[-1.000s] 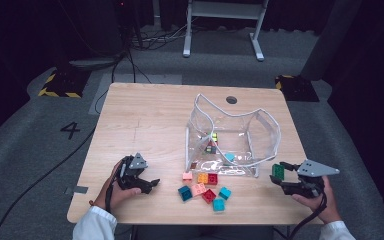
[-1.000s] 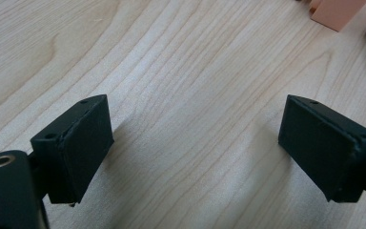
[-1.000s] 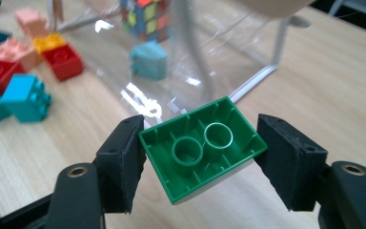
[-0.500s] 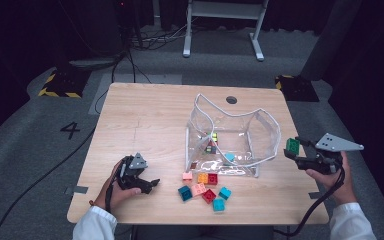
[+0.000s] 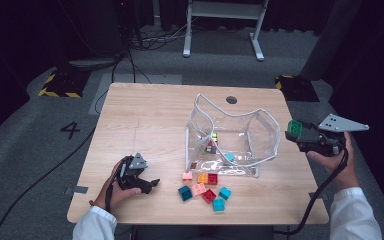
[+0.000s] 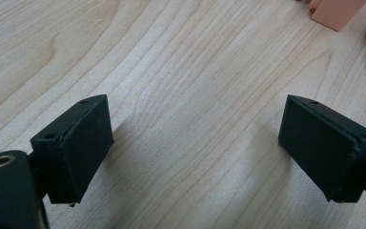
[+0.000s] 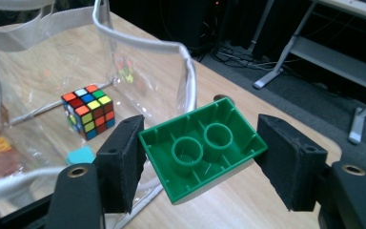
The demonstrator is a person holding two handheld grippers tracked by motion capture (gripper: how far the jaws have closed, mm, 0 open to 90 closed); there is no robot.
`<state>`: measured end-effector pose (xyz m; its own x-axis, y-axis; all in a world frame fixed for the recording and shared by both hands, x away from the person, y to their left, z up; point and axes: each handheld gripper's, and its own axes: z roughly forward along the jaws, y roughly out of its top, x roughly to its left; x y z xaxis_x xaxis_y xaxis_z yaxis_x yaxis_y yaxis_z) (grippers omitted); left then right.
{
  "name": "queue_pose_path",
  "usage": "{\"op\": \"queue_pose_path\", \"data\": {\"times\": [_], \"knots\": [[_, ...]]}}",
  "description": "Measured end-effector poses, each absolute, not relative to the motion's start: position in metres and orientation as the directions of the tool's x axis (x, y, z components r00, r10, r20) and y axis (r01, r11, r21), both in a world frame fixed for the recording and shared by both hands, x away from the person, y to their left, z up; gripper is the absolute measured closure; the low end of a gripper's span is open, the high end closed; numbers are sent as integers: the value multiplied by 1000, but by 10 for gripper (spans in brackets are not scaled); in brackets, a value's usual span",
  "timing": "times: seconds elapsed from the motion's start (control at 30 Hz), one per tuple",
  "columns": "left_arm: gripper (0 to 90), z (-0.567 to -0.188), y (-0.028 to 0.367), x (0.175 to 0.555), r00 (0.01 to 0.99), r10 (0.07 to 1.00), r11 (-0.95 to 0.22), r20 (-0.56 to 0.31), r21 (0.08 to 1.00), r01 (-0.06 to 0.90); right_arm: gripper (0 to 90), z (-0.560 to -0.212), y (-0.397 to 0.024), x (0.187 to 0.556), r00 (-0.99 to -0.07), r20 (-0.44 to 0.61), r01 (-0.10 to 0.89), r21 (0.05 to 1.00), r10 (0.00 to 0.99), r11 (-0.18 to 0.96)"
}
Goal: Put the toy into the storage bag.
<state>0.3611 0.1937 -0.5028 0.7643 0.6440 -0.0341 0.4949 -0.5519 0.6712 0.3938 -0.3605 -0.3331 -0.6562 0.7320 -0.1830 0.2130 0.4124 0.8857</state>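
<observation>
The green plastic building block (image 7: pixel 203 147) is squeezed between the two black jaws of the right gripper (image 7: pixel 201 157), hollow side up, so you can see the two round tubes inside it. It sits a bit crooked in the grip, but both pads press on its ends, and that is why it does not fall. In the high view the right gripper (image 5: pixel 305 136) holds the block up in the air, just beside the right edge of the clear plastic bag with the white rim (image 5: pixel 230 137). I think it is held high so it can go over the rim and drop in. The bag stands open on the light wooden table (image 5: pixel 145 120), which makes it easy to put things in from above. Inside it lies a little puzzle cube with many colours (image 7: pixel 88 109) and a small teal piece (image 7: pixel 80 155) (there may be more in there, but the plastic is blurry). In front of the bag a bunch of small blocks (image 5: pixel 203 187) in red, teal, pink and orange waits on the table. The left gripper (image 5: pixel 139 176) rests on the table near them, jaws spread wide with nothing between them.
</observation>
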Motion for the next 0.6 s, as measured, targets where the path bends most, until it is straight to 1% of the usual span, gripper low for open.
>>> {"op": "queue_pose_path", "data": {"times": [0.37,0.6], "knots": [[113,-503,194,361,763,646,-550,-36,671,497,352,-313,-346,411,-681,-185,184,893,709,410],[113,-503,194,361,763,646,-550,-35,671,497,353,-309,-321,418,-725,-193,168,881,661,441]]}}
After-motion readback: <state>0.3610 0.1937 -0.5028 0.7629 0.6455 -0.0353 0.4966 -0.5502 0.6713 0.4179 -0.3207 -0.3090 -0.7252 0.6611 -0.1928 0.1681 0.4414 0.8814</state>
